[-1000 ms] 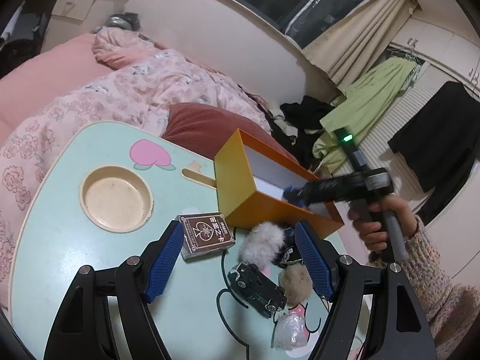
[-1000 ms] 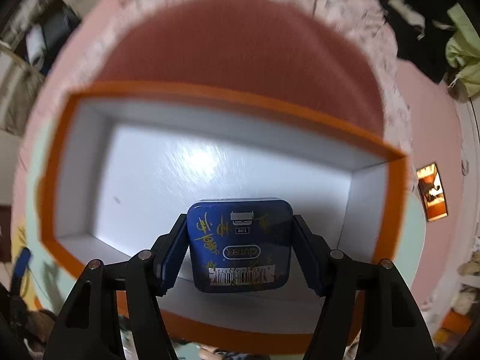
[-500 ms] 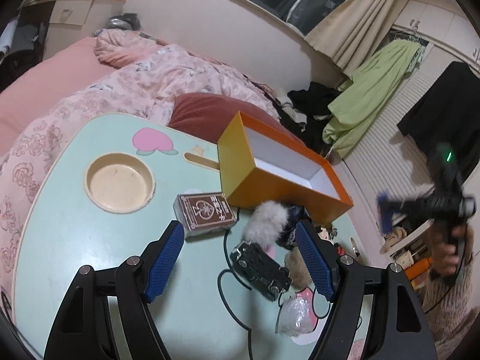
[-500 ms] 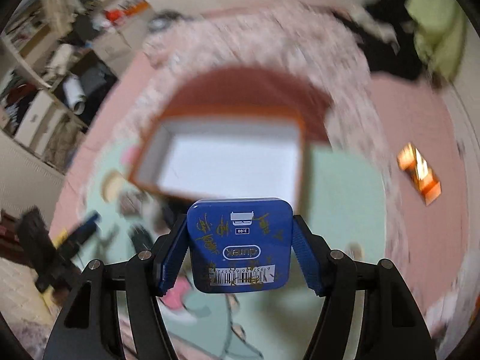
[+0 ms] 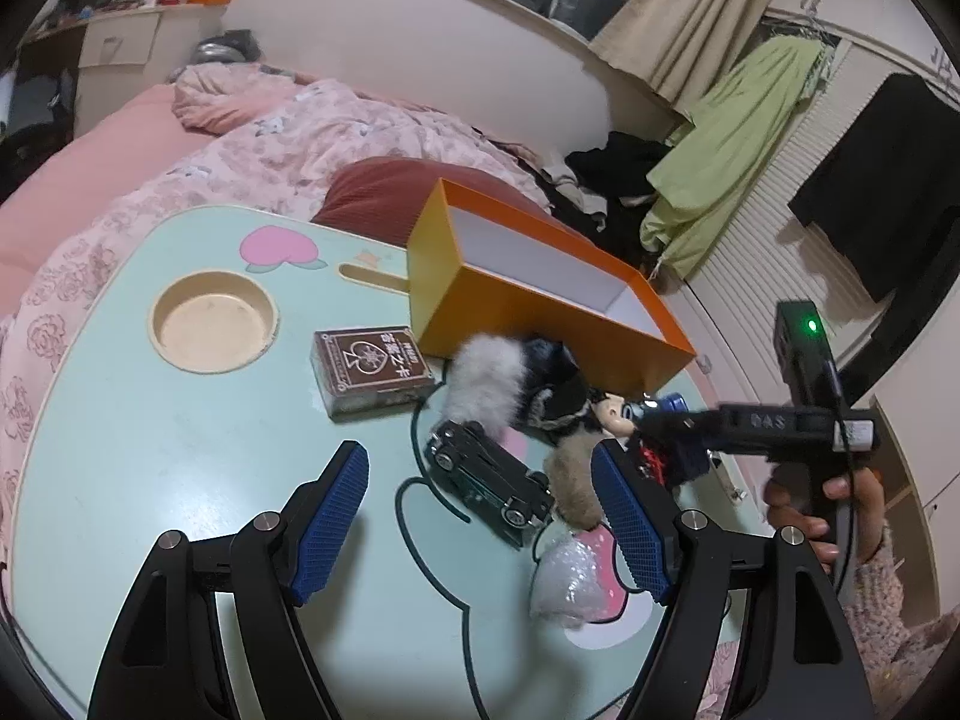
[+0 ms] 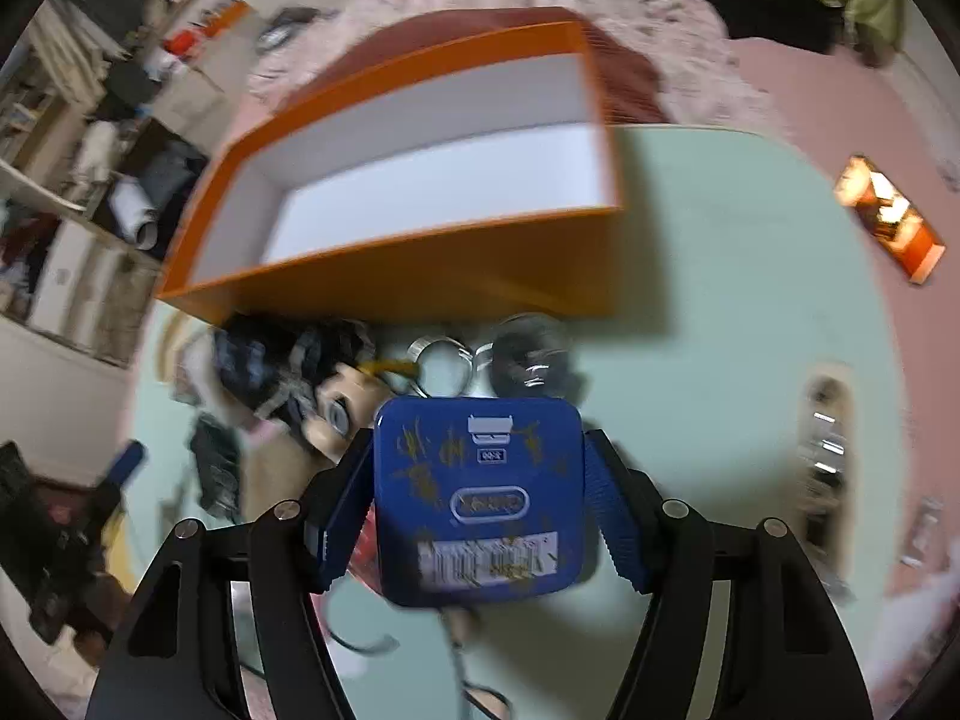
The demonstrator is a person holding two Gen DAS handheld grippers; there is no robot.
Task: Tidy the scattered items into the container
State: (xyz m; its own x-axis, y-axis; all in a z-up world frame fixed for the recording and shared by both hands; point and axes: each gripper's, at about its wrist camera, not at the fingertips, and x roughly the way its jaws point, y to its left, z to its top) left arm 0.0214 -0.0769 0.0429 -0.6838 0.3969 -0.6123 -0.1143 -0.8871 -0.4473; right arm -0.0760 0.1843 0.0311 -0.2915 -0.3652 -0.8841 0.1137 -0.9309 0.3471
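Orange container (image 5: 480, 306), white inside, is seen open-topped at the far side of the mint-green counter (image 5: 150, 450); nothing can be made out inside it in either view.

Right tool (image 6: 480, 498) is clamped on a blue box (image 6: 480, 498) with gold scribbles and a barcode label. The box is held in front of the container's near wall, outside it, above the clutter. This view is motion-blurred. In the left wrist view the right tool (image 5: 666, 414) is seen at the right counter edge, near the container's right corner.

Left tool (image 5: 480, 522) is held with fingers wide apart and nothing between them, above the counter.

Scattered on the counter:
- brown card box (image 5: 369, 369), just beside the container's near-left corner
- black toy car (image 5: 489, 480), near the middle, ahead of the left tool
- grey-white fur pompom (image 5: 480, 381) against the container's near wall, touching a dark-haired doll (image 5: 564, 405)
- tan fur piece (image 5: 573, 492) beside the car, by the left tool's right finger
- crumpled clear plastic (image 5: 564, 582) near the counter's front
- glass jar and lid (image 6: 528, 360) under the container's near wall; details are blurred

A round recess (image 5: 213, 321) is set in the counter at left.
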